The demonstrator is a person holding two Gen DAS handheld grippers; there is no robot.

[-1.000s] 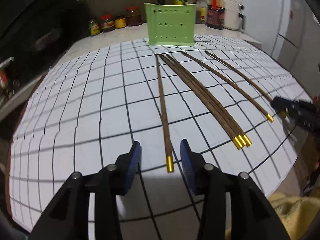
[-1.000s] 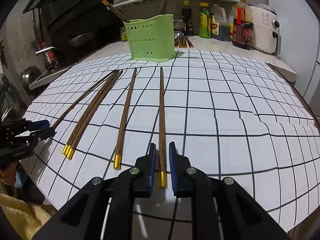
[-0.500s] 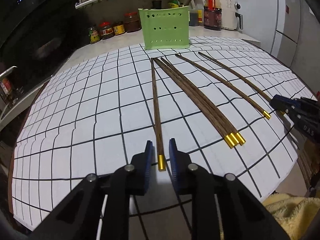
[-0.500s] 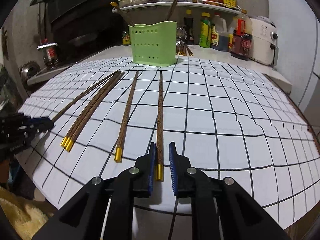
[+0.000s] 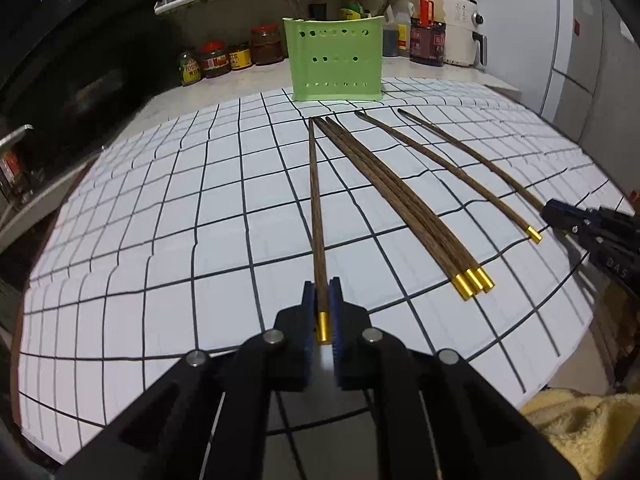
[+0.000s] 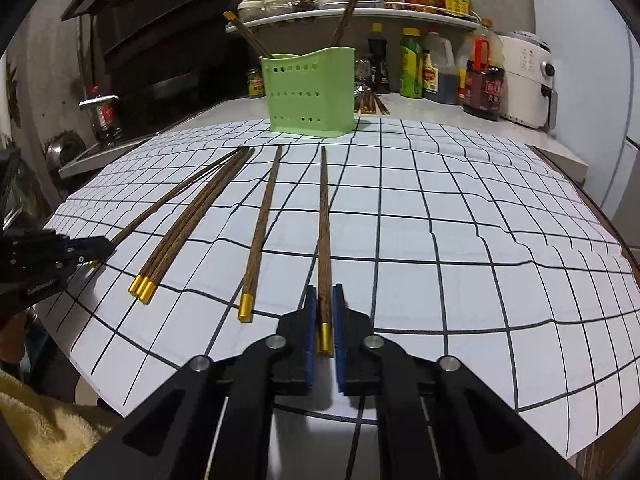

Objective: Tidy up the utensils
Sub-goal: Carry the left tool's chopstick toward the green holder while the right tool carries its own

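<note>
Left gripper (image 5: 321, 298): black linkage arms, blue pads, silver pivot pins.
Right gripper (image 6: 324, 300): same build; white lettering on body.

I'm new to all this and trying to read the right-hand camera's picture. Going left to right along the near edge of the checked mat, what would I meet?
Other gripper → bundle of three chopsticks → single chopstick → chopstick clamped in this camera's own gripper.

Home kitchen: condiment bottles (image 6: 420, 64), jar shelf (image 6: 352, 14), air fryer (image 6: 526, 80).
</note>
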